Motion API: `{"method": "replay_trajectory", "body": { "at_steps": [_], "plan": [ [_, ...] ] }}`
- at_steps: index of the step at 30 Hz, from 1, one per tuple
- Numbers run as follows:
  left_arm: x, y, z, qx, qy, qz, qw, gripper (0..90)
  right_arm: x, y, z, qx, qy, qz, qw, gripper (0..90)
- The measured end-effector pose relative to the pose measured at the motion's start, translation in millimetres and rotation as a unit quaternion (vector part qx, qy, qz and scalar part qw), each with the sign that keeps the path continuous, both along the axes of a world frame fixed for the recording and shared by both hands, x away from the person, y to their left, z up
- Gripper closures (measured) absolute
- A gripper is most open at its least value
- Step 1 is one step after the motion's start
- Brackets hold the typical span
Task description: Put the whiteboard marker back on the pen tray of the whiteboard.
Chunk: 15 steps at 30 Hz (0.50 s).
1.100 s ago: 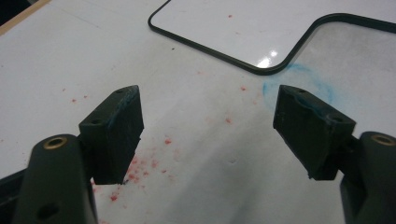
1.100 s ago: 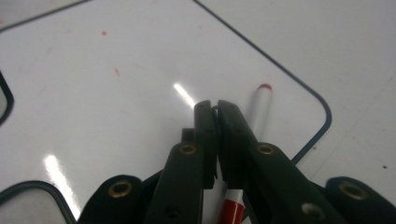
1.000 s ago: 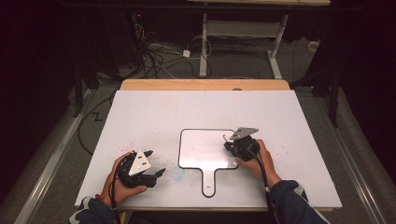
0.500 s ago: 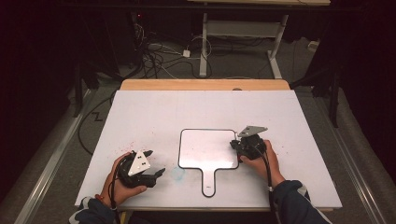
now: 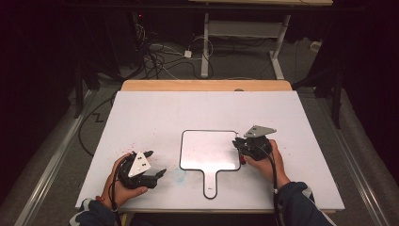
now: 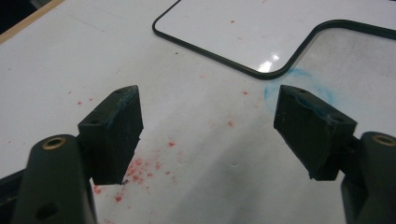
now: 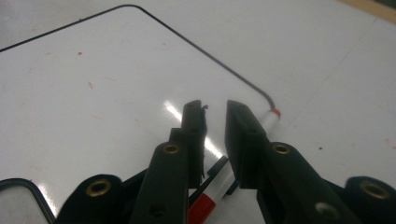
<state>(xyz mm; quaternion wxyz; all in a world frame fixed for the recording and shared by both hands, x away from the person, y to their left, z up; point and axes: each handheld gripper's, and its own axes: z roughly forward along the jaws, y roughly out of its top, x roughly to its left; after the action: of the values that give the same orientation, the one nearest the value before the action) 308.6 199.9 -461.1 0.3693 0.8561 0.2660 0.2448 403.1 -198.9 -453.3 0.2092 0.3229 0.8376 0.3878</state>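
Your right gripper (image 7: 215, 109) has just been opening its jaws, now slightly parted, over the marker (image 7: 219, 186). It lies beneath them at lower centre, its long axis slanting toward the whiteboard's (image 7: 93, 84) right corner. Your left gripper (image 6: 208, 116), spread and empty, is well apart.

High view: fixed overhead, faces 12 o'clock and down, far, takes in whole table (image 5: 155, 113); left gripper view: low, close, faces whiteboard (image 6: 280, 28) toward 1 o'clock; right gripper view: low, close, faces same whiteboard (image 7: 93, 74); shared by all.
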Motion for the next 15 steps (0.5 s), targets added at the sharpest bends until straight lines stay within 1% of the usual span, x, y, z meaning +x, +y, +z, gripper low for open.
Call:
{"method": "replay_trajectory", "body": {
  "at_steps": [1,3,5,6,7,10,12,13,15],
  "plan": [
    [-0.1,0.1,0.2,0.000,0.000,0.000,1.0000,22.7,-2.4,-1.3,2.8,0.000,-0.010,0.000,1.0000,75.7],
    [0.1,0.1,0.7,-0.001,-0.001,0.001,1.0000,22.7,-6.6,-5.3,8.2,0.009,-0.024,0.009,0.9996,72.1],
    [-0.2,-0.3,1.1,-0.001,-0.002,0.001,1.0000,22.6,-10.9,-8.6,13.9,0.010,-0.039,0.013,0.9991,65.3],
    [-0.2,-0.6,1.2,-0.001,-0.002,0.001,1.0000,22.3,-13.3,-10.5,16.8,0.015,-0.044,0.016,0.9988,62.3],
    [-0.2,-0.9,1.3,-0.001,-0.003,0.002,1.0000,22.0,-15.3,-12.3,19.7,0.016,-0.052,0.017,0.9984,60.3],
    [-0.5,-1.1,1.7,0.001,-0.004,0.002,1.0000,21.5,-22.2,-18.1,27.4,0.022,-0.068,0.019,0.9973,53.2],
    [-0.8,-0.9,2.0,-0.001,-0.005,0.004,1.0000,21.5,-27.2,-21.6,31.2,0.018,-0.081,0.016,0.9964,47.6],
    [-0.8,-0.7,2.1,-0.002,-0.005,0.005,1.0000,21.4,-29.7,-24.0,32.5,0.021,-0.085,0.019,0.9960,46.4],
    [-0.6,-0.4,2.5,-0.002,-0.006,0.008,1.0000,21.4,-35.0,-28.5,34.4,0.023,-0.092,0.017,0.9954,40.9]
  ]
}}
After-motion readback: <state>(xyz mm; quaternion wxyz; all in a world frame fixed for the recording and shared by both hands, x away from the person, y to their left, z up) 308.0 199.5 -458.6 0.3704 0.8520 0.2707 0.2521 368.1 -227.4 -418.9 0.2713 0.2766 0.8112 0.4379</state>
